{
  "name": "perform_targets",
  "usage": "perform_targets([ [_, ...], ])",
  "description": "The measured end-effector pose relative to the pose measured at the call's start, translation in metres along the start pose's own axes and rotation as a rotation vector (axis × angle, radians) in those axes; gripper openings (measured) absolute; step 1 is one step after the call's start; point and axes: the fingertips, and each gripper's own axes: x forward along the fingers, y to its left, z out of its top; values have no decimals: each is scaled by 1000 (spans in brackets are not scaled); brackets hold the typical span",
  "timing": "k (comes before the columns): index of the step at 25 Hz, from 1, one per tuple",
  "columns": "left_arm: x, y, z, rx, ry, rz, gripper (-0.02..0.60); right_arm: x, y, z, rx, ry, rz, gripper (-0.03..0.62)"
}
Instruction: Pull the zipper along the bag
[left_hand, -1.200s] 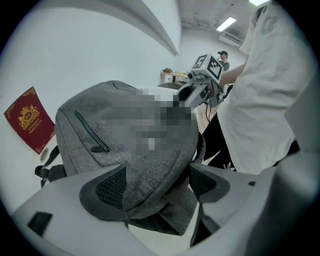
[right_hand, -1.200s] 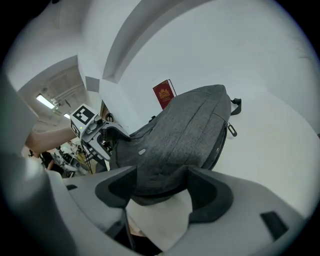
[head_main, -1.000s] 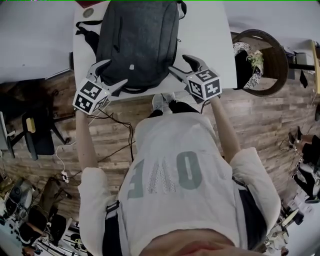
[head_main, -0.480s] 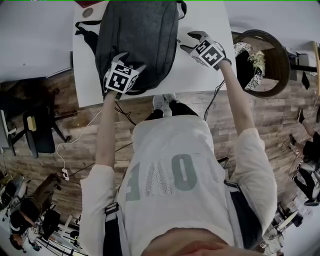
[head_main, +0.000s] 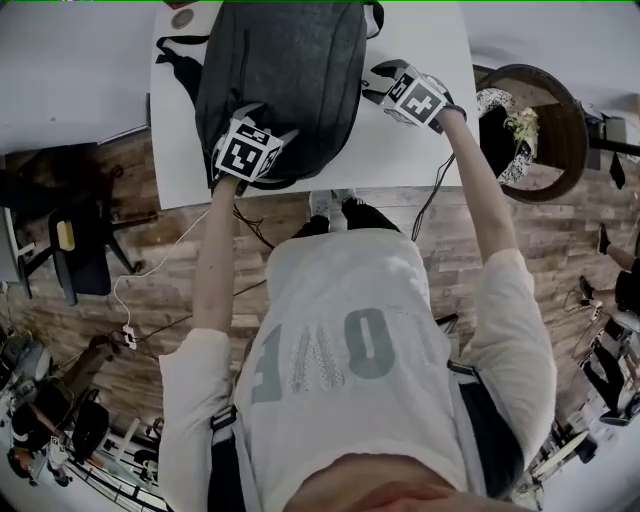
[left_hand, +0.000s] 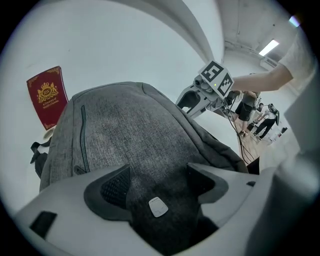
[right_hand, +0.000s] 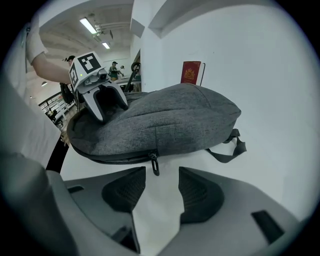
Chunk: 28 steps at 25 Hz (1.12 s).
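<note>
Closing the right gripper now: its jaws are narrowing, and the small black metal zipper pull hangs just ahead of the tips, in line with the gap but not yet pinched.

Spotter: And your left?

Me: The left gripper has its jaws spread wide over the near end of the grey woven-fabric backpack. A hump of cloth with a small white label fills the gap, and both pads look to be pressing on it. I judge that hold is there to anchor the bag, so it won't slide when I tug.

Spotter: Where's the zipper sitting?

Me: On the side seam facing my right gripper, about midway along the black zip line, low near the white table. The bag lies flat, with a black strap trailing off the far end and a red booklet propped at the wall behind.

Spotter: Risk?

Me: The pull is thin and dangling. If I close short of it, I'd guess the pads meet on nothing.
</note>
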Motion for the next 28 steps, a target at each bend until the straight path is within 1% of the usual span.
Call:
perform_targets([
  [4,0,-1,1,-2,3,-4,365,3,4,5,-41,15,28,186],
  [7,0,-1,0,-5,1,-6,365,5,8,5,-65,36,41,115],
  [8,0,0,0,-6,0,-6,365,6,9,5,-69,43,45,103],
  [14,1,2,0,-3,-4,-7,365,4,10,1,-39,68,16,45],
  [17,2,2,0,-2,-6,-5,365,4,16,-8,-43,115,29,34],
  [21,2,1,1,-2,-4,-3,365,0,17,-8,-50,130,16,34],
  [23,1,1,1,-3,-4,-2,365,-2,17,-8,-30,140,14,32],
  [26,1,1,0,-3,-6,-2,365,-3,18,-4,-7,125,12,34],
  [28,1,2,1,-4,-8,-2,365,-3,14,2,1,89,-14,34],
])
